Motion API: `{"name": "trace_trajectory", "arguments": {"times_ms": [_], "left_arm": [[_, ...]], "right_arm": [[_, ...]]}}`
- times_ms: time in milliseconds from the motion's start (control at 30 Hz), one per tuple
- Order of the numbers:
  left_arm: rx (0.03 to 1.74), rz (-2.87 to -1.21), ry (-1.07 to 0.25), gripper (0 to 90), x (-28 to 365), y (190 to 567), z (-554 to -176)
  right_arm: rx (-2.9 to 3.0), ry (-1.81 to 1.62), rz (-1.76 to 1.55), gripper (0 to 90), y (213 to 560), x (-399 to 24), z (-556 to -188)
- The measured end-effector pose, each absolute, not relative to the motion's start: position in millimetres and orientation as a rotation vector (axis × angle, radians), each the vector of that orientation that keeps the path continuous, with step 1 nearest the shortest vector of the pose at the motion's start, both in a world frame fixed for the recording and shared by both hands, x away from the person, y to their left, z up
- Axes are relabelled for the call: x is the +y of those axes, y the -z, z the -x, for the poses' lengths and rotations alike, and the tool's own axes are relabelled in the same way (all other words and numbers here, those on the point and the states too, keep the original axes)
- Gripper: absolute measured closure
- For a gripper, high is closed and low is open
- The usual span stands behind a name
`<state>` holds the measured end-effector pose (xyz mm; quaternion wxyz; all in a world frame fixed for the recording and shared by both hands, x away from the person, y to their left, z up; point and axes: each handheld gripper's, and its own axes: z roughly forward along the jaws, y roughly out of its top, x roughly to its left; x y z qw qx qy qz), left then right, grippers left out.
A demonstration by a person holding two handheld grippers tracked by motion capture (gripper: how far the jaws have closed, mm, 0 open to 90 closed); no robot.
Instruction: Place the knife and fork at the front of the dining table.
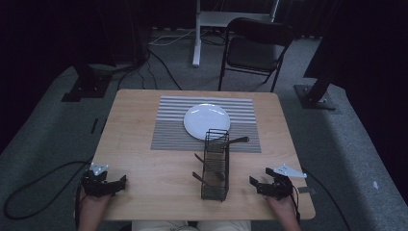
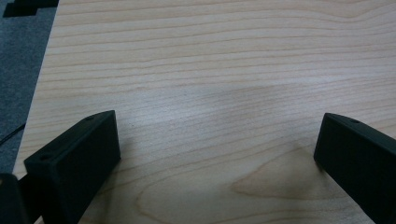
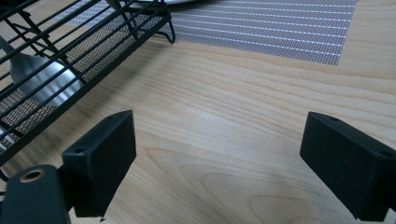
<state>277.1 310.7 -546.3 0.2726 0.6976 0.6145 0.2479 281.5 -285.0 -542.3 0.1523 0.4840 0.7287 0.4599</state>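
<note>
Wire rack (image 1: 215, 166) between open claws, white plate (image 1: 207, 121) on striped mat (image 1: 168, 125) beyond

A square light wooden desk (image 1: 144, 144) stands on grey carpet (image 1: 43, 139). A grey striped rectangular placemat (image 1: 168, 122) lies on its far half, with a round white plate (image 1: 207, 120) resting on the mat's right-hand part. Beyond the desk a black folding chair (image 1: 255, 48) stands on the carpet beside a white metal stand leg (image 1: 196, 36). Black cables (image 1: 159, 62) trail across the floor.
</note>
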Motion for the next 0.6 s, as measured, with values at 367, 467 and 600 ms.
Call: {"name": "trace_trajectory", "arguments": {"times_ms": [367,467,600], "left_arm": [[1.663,-1.872,-0.67,0.1,308.8,546.4,-279.0],[1.663,-1.872,-0.67,0.1,308.8,546.4,-279.0],[1.663,-1.869,-0.67,0.1,308.7,546.4,-279.1]], "right_arm": [[2.119,-1.316,-1.375,10.2,541.8,-281.3,-282.0],[2.12,-1.328,-1.357,10.3,536.0,-277.4,-281.7],[2.105,-1.369,-1.346,10.3,526.8,-275.3,-280.7]]}}
